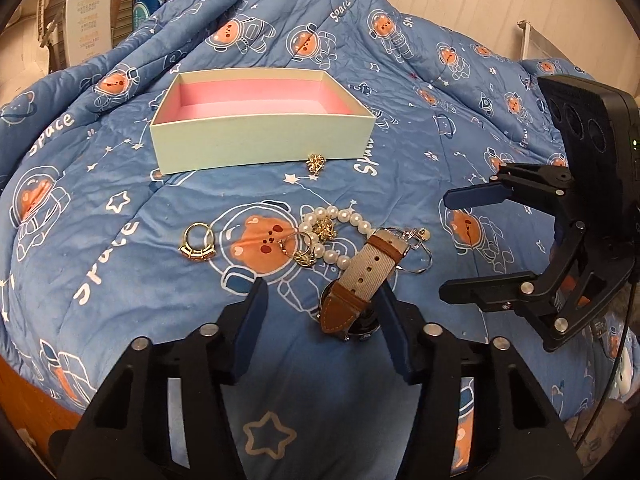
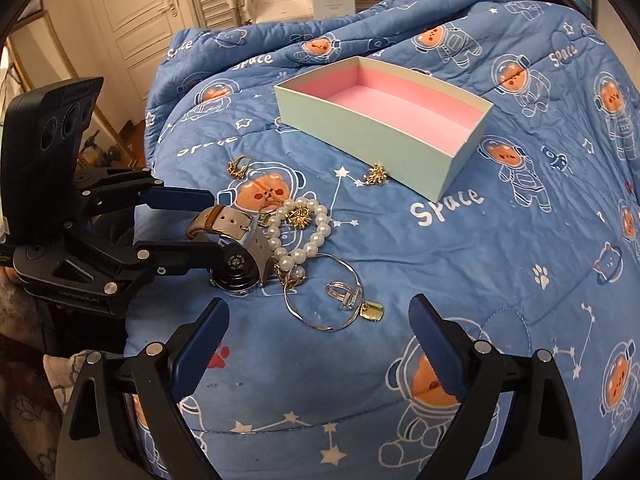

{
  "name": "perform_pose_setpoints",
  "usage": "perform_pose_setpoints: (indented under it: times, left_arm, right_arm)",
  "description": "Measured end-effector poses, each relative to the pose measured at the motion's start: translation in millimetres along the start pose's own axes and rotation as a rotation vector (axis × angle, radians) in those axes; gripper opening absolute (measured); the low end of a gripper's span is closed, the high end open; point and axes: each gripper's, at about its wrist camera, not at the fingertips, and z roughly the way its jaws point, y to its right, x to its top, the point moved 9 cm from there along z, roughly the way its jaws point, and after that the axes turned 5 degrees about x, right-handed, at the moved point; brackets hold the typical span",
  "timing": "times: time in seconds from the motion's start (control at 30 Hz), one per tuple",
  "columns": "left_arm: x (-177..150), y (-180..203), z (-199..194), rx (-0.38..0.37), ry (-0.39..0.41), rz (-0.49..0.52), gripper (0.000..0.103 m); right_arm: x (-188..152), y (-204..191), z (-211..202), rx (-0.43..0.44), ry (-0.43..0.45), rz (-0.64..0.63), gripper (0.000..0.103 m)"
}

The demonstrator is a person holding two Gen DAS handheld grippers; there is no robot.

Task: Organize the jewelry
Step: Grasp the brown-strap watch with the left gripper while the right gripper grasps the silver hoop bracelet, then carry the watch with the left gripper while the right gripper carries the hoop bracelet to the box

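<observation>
Nearest, left claw (image 1: 322, 300) part-open around watch (image 1: 356, 276): rt pad touching strap, left pad clear of it, dial low between jaws; not clenched, no lift yet. Right claw (image 2: 320, 320) spread wide, grasping nothing, hovering over thin bangle (image 2: 320, 292) w/ clear ring (image 2: 342, 292) and gold charm (image 2: 371, 311) just in front. Mid-bed, on quilt (image 1: 120, 300): pearl bracelet (image 1: 332, 236) touching watch strap, gold brooch (image 1: 325, 230) inside its loop, gold ring (image 1: 197, 242) off to left, another ring (image 1: 299, 250) beside pearls. Farther: small gold piece (image 1: 316, 162) against front wall of box (image 1: 260, 144). Box pink inside, empty as far as visible. Progress approx nil: nothing boxed, all pieces left to move.
</observation>
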Motion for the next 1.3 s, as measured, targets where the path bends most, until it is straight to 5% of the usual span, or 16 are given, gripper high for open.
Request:
perform_pose_setpoints:
  times: [0.27,0.47,0.7,0.93,1.0,1.03,1.17,1.3]
  left_arm:
    - [1.8,8.0,8.3,-0.032,-0.023,-0.012,0.021]
    - [1.7,6.6,6.4,-0.04,-0.024,-0.032,0.02]
    - [-2.8,2.9,2.5,-0.039,-0.02,-0.049,0.019]
    - [-5.3,0.5,-0.4,-0.043,-0.014,-0.062,0.019]
    - [-6.4,-0.4,-1.4,-0.045,-0.014,-0.067,0.019]
    - [-7.1,-1.3,-1.8,-0.045,-0.014,-0.07,0.019]
    - [-10.1,-4.2,-3.1,-0.043,-0.018,-0.077,0.019]
    - [-11.6,-3.8,-3.6,-0.042,-0.02,-0.071,0.019]
  right_arm:
    - [7.9,-4.9,15.7,0.065,-0.053,-0.093,0.077]
    - [14.1,-9.8,30.8,0.097,-0.103,-0.14,0.057]
    - [8.7,-11.3,40.5,0.11,-0.138,-0.132,0.054]
    - [7.2,-9.5,32.7,0.133,-0.124,-0.094,0.033]
    - [6.6,-11.8,31.1,0.128,-0.117,-0.109,0.035]
    - [6.4,-10.2,30.6,0.115,-0.114,-0.11,0.046]
    - [10.3,-9.8,24.2,0.126,-0.09,-0.113,0.059]
    - [16.3,-3.4,21.6,0.099,-0.102,-0.156,0.064]
